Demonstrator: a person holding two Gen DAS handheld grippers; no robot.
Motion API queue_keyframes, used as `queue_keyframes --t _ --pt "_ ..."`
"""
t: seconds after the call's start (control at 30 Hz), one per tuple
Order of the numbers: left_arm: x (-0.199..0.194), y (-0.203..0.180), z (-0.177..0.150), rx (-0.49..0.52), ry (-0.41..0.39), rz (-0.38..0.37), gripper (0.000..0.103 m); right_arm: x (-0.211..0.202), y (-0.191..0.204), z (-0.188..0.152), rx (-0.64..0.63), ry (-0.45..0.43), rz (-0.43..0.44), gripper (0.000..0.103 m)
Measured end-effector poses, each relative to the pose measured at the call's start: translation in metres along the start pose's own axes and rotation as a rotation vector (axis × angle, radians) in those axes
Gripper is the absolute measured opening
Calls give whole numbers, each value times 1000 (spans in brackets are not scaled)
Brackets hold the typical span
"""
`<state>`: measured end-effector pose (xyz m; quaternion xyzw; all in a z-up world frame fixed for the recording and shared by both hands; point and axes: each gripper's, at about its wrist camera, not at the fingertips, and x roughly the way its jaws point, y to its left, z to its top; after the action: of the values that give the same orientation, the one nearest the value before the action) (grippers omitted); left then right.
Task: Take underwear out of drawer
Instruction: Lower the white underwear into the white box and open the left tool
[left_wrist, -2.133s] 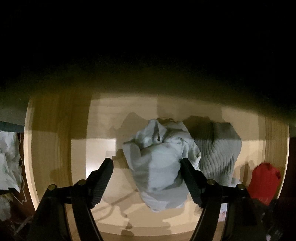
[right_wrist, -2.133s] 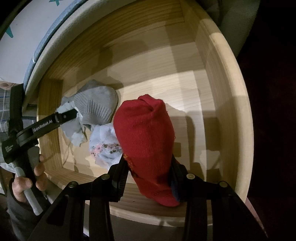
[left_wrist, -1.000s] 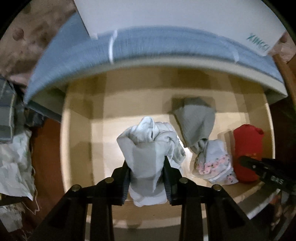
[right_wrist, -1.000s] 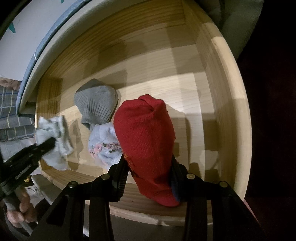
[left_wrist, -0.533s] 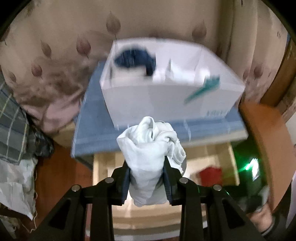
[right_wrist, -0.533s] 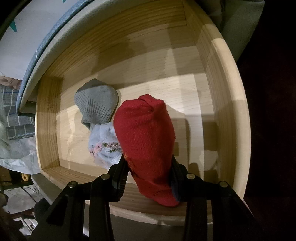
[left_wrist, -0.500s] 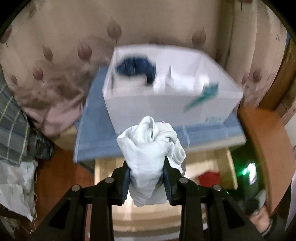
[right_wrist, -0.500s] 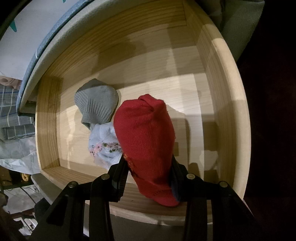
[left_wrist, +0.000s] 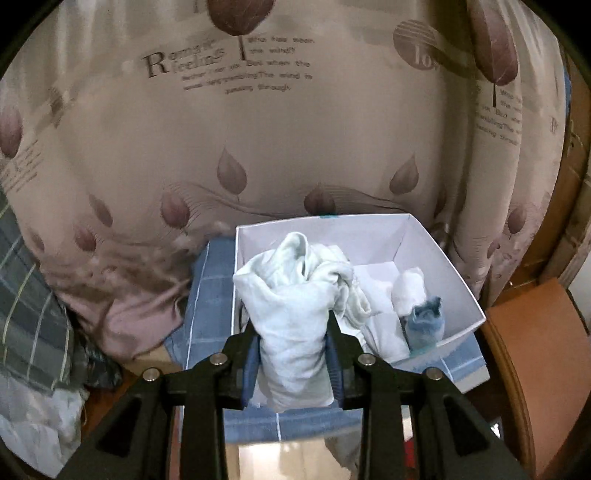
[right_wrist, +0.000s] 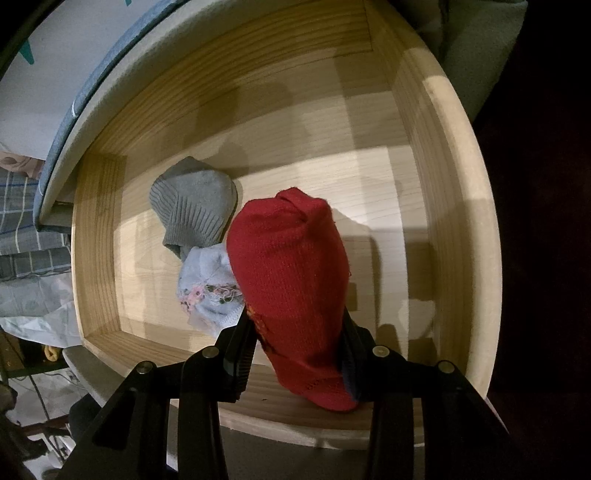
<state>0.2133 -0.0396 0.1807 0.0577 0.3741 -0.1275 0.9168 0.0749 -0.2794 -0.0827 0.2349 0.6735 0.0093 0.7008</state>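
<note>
Clamping a pale bundled garment (left_wrist: 295, 325), the left gripper (left_wrist: 293, 354) holds it before a white box (left_wrist: 443, 258) with items already inside; the right gripper (right_wrist: 295, 347) pinches a red knit piece (right_wrist: 291, 273) over the wooden drawer (right_wrist: 454, 221), where grey (right_wrist: 195, 206) and floral (right_wrist: 207, 288) pieces remain.

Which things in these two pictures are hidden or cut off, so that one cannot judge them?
- Left wrist view: the white box's left part, hidden by the pale bundle in the left gripper.
- Right wrist view: the floral garment's right side, behind the red sock in the right gripper.
- Left wrist view: the drawer, below the frame's edge.
</note>
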Motion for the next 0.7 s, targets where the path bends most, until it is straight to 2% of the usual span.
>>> queue_keyframes --t 0.13,0.33,0.7 --pt "32 -2 5 10 38 -1 31 0 1 1 2 -1 -1 37" --pt "82 -9 -7 39 109 34 32 1 3 0 -4 4 -4 37" --pt "101 -17 -16 44 145 9 36 1 3 -1 -9 15 -8 37"
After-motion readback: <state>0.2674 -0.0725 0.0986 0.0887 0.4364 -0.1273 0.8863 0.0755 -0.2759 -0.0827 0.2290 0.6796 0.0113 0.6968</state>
